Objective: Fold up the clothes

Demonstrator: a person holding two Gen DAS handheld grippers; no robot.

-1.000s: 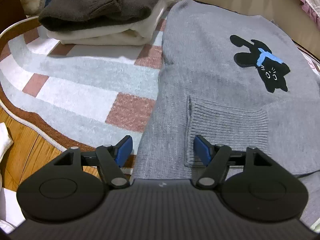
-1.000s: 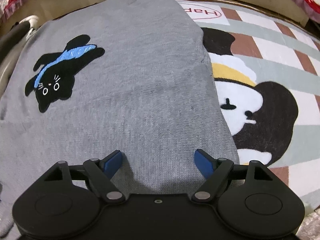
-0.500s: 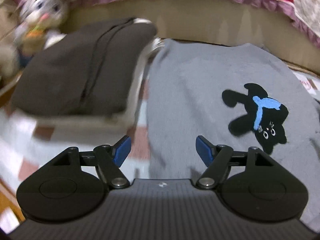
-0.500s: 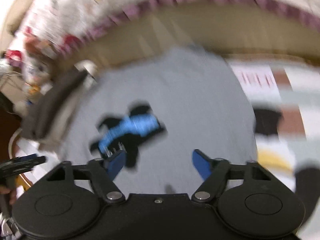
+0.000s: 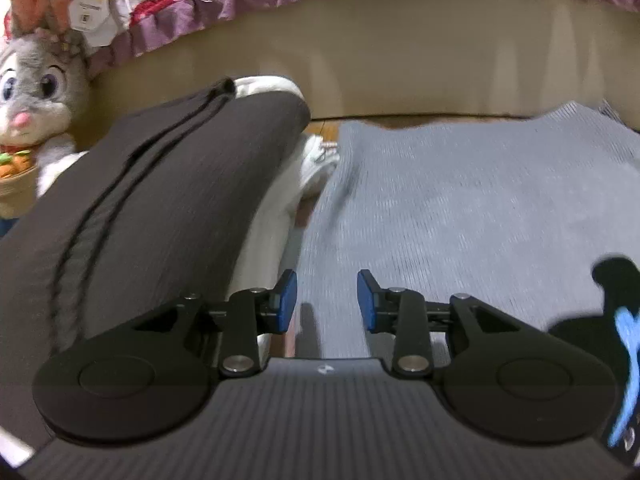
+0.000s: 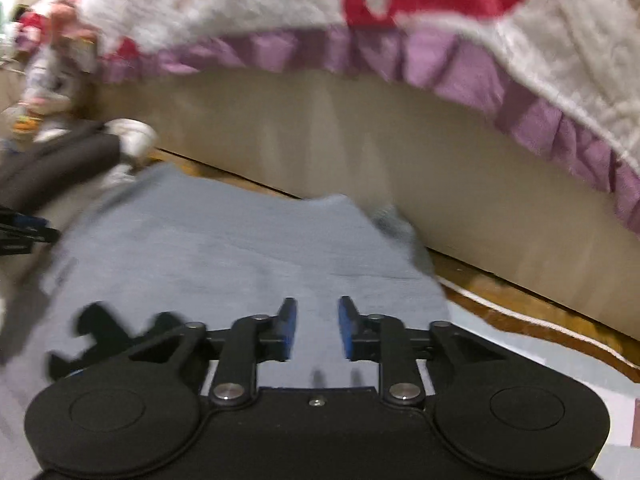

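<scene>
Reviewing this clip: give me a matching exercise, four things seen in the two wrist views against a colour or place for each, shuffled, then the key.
Things:
1. sweater
2. folded top garment
3. plush rabbit
4. bedspread frill

Descriptions:
A. purple, hanging over the beige bed side
B. grey, spread flat, black cat patch
C. dark brown, on a white garment
D. far left, against the bed

Pairs: 1-B, 2-C, 3-D, 4-A

no legible text; plush rabbit's tag [image 5: 93, 15] too blurred
</scene>
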